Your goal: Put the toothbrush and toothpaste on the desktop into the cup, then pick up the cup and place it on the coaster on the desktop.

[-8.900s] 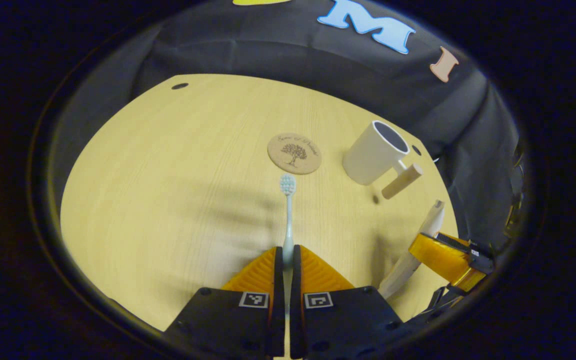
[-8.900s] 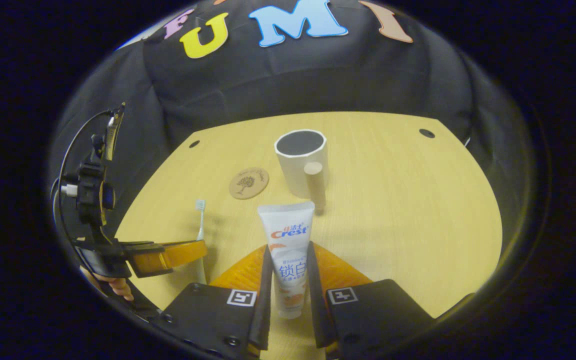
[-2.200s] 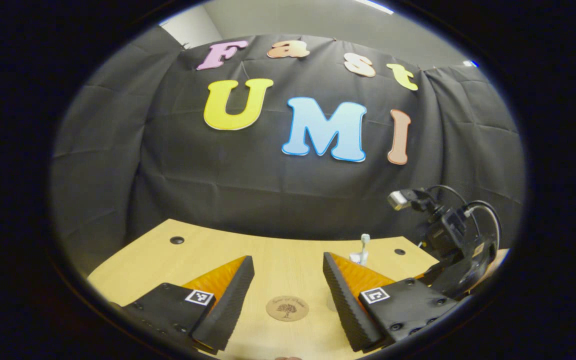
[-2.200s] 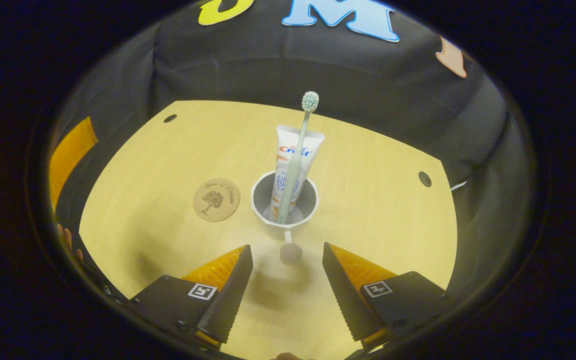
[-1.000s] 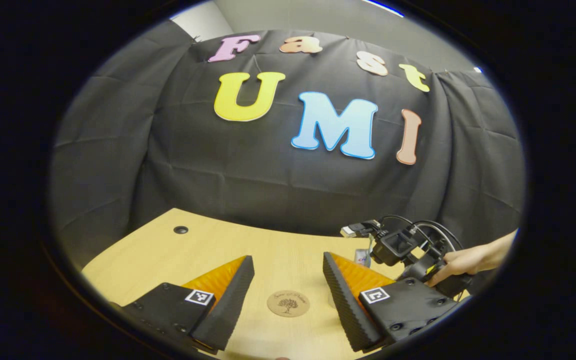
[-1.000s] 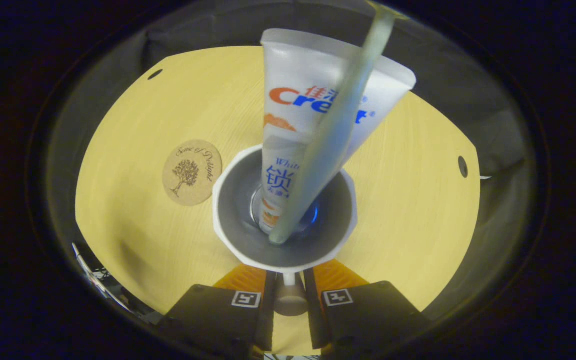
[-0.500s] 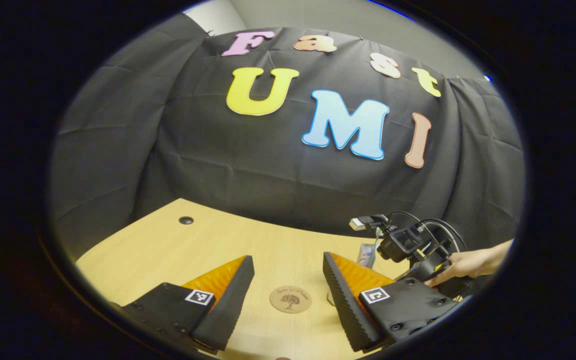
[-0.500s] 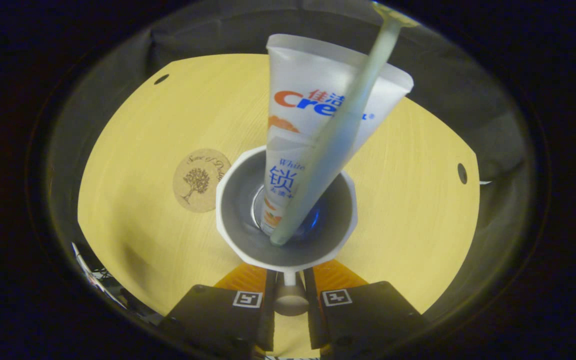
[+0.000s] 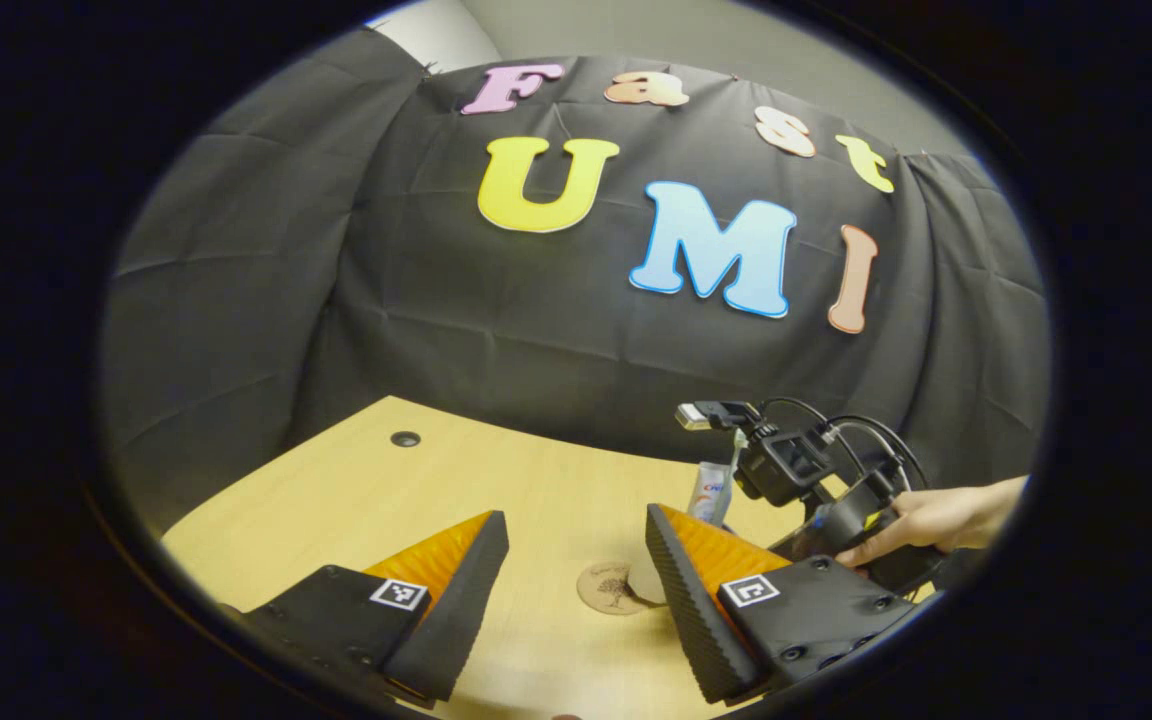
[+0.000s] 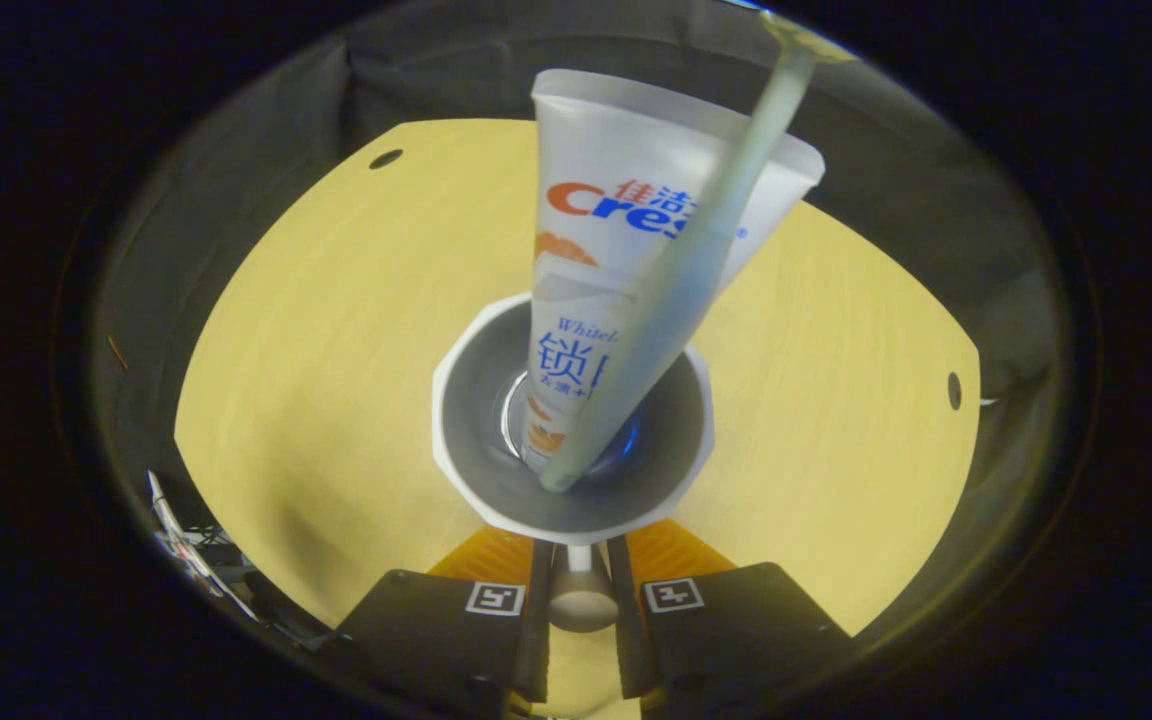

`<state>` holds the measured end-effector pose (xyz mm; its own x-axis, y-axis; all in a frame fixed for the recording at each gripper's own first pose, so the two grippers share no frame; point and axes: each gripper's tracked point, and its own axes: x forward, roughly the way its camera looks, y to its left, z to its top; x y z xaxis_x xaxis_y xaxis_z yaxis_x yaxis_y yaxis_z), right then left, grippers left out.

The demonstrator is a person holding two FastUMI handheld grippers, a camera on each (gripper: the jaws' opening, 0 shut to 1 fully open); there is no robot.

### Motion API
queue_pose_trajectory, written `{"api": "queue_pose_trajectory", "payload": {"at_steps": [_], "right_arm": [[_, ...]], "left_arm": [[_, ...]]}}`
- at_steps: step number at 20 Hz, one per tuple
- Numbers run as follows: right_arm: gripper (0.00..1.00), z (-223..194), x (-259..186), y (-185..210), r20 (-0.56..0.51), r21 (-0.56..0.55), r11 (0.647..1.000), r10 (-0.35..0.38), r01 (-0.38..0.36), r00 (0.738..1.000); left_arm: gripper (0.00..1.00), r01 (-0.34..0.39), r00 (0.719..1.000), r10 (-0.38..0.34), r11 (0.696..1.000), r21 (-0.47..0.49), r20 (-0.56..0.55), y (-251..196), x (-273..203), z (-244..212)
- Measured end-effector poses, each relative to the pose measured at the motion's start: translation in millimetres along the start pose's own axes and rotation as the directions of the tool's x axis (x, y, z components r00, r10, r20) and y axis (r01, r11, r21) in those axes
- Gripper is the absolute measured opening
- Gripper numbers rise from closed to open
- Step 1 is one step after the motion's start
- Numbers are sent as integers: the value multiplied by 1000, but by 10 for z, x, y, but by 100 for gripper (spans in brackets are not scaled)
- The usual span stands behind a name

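My left gripper [image 9: 571, 590] hung above the near part of the worktop [image 9: 356, 500] with its fingers spread wide and nothing between them. In the left gripper view, the coaster [image 9: 612, 588] lay flat on the worktop between those fingers, nearer the right one. Just right of it a pale bit of the cup [image 9: 645, 578] stood touching or overlapping the coaster's right edge; my right finger hid most of the cup, so I could not tell whether it sat on the coaster or hung above it. Above that finger the toothpaste [image 9: 711, 492] and the thin toothbrush [image 9: 735, 462] rose upright. Farther right, a hand [image 9: 921, 525] held my right gripper's body.

In the right gripper view, my right gripper [image 10: 576, 600] was closed on the handle [image 10: 578, 598] of the cup [image 10: 456, 440], both fingers pressed against its sides at the near edge. The cup sat straight ahead of the fingers, its mouth facing the camera. Inside it the toothpaste [image 10: 626, 210] stood with its cap end down at the bottom, the flat end leaning up and away. The toothbrush [image 10: 696, 260] crossed in front of the tube, its foot at the cup's bottom and its shaft slanting up to the right. The worktop [image 10: 336, 330] spread around the cup on all sides.
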<state>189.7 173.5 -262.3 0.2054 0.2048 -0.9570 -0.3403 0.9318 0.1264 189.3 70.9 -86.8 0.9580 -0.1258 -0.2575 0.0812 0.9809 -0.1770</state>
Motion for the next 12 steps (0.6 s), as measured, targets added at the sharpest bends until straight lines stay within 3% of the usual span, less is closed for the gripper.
{"api": "queue_pose_trajectory", "payload": {"at_steps": [10,11,12], "right_arm": [[30,153,240,273,-36,-29,999,-21,20,999],[24,161,241,272,-33,-35,999,-28,27,999],[30,159,216,305,-44,-30,999,-31,29,999]], "left_arm": [[91,-19,1000,19,1000,-8,1,222,-151,8],[91,-15,1000,15,1000,-9,0,215,-165,11],[91,-12,1000,12,1000,-9,-2,211,-167,3]]}}
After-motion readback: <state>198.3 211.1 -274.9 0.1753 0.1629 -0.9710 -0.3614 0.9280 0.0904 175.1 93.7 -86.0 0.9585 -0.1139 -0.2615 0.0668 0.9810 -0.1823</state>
